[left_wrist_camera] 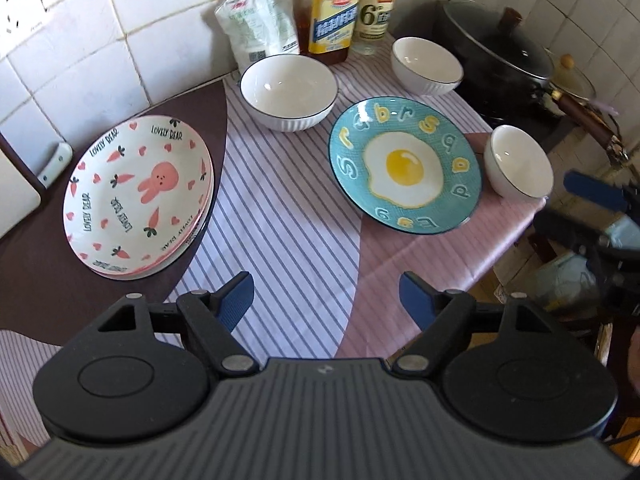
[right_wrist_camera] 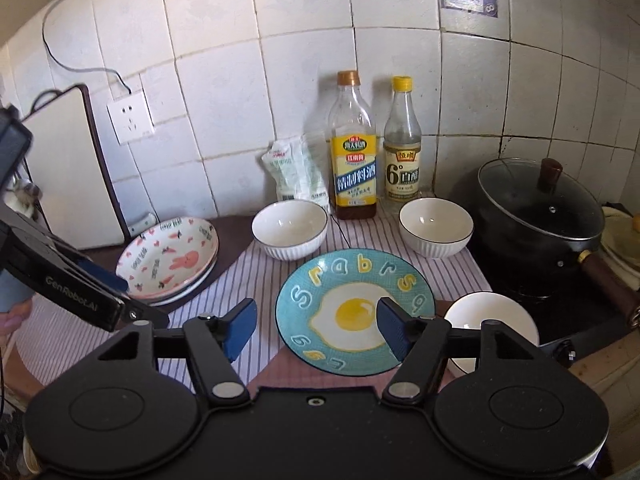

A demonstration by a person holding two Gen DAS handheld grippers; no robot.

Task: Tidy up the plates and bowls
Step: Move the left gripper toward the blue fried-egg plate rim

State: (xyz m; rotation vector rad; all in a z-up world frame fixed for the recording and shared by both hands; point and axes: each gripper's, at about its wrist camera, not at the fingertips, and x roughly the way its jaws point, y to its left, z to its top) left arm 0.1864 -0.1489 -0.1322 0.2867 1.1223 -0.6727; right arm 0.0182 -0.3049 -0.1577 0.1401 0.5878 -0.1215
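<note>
A teal plate with a fried-egg picture [left_wrist_camera: 404, 165] [right_wrist_camera: 354, 312] lies on the striped cloth. A stack of pink rabbit plates [left_wrist_camera: 138, 194] [right_wrist_camera: 168, 260] sits to its left. Three white bowls stand around: one at the back middle [left_wrist_camera: 289, 92] [right_wrist_camera: 290, 230], one at the back right [left_wrist_camera: 426, 65] [right_wrist_camera: 436, 226], one small one right of the teal plate [left_wrist_camera: 518, 166] [right_wrist_camera: 490, 322]. My left gripper [left_wrist_camera: 326, 300] is open and empty above the cloth, in front of the plates. My right gripper [right_wrist_camera: 316, 330] is open and empty, hovering over the teal plate's near left edge.
Two bottles [right_wrist_camera: 354, 152] [right_wrist_camera: 402, 144] and a white bag [right_wrist_camera: 296, 172] stand against the tiled wall. A black lidded pot [right_wrist_camera: 540, 216] sits on the stove at right. A cutting board [right_wrist_camera: 68, 168] leans at left. The counter edge drops off at right [left_wrist_camera: 516, 240].
</note>
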